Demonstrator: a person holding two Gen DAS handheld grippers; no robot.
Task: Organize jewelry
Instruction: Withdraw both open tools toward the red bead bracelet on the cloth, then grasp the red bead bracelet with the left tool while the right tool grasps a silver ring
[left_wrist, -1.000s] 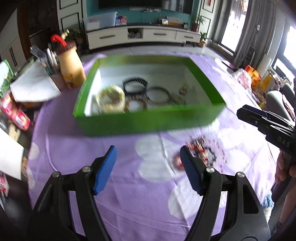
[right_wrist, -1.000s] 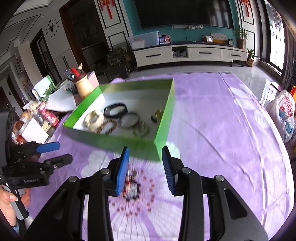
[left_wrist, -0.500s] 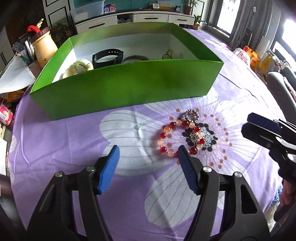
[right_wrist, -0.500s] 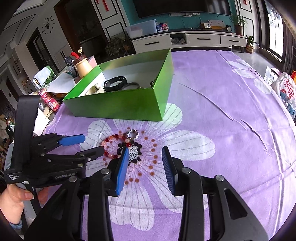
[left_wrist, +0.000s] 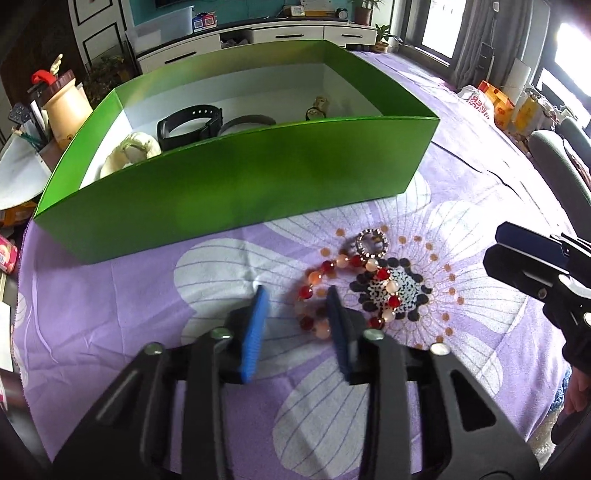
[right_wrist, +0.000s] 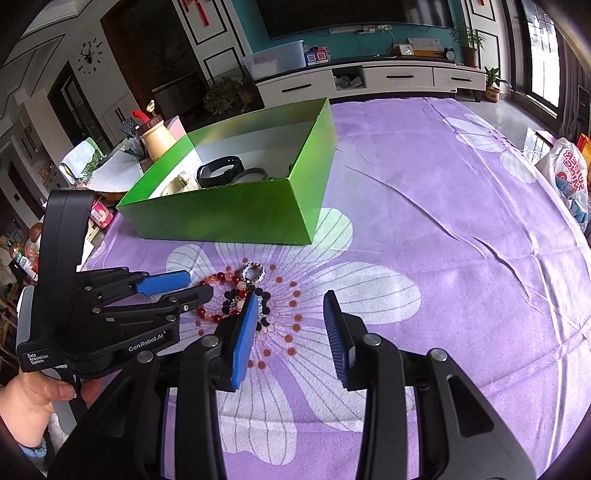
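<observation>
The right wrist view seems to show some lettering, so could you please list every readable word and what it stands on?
"GenRobot.AI": on the black body of the left gripper.
"Data Acquisition System": small white print on that gripper's rear corner.
Red lettering on the white plastic bag at the right edge: upside down and distorted, not readable.
The wall clock has no legible numerals.
</observation>
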